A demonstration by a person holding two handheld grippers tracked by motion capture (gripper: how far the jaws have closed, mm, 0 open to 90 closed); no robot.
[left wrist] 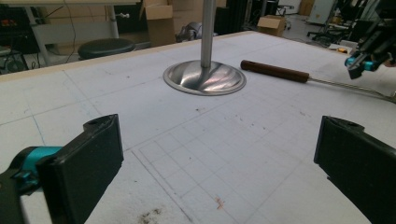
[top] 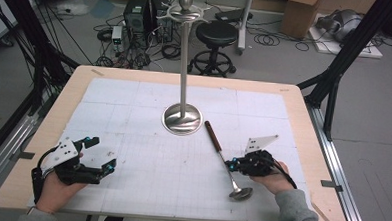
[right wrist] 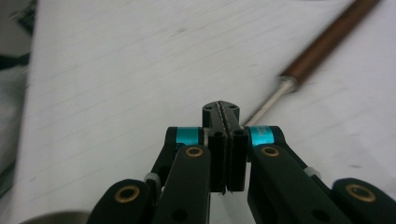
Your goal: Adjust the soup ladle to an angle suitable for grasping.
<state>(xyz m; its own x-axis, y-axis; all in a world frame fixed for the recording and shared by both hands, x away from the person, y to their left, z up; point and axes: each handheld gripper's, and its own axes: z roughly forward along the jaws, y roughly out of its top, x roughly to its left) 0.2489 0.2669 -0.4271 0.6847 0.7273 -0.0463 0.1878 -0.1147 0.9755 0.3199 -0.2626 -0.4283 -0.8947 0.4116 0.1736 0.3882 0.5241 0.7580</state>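
A metal ladle with a brown wooden handle (top: 212,135) lies on the white mat, its bowl (top: 241,193) toward the person. My right gripper (top: 228,165) is shut, its pads pressed together with nothing between them. Its tips sit right at the ladle's thin shaft. In the right gripper view the closed jaws (right wrist: 221,108) hide part of the shaft, and the handle (right wrist: 327,42) runs off to the upper right. My left gripper (top: 103,153) rests at the front left with its jaws wide open and empty. Its two pads (left wrist: 86,163) frame bare mat.
A tall metal stand with a round base (top: 182,119) rises from the middle of the mat; its base (left wrist: 204,78) lies ahead of the left gripper. The wooden table edge (top: 304,110) borders the mat. A stool (top: 216,35) and cables sit on the floor behind.
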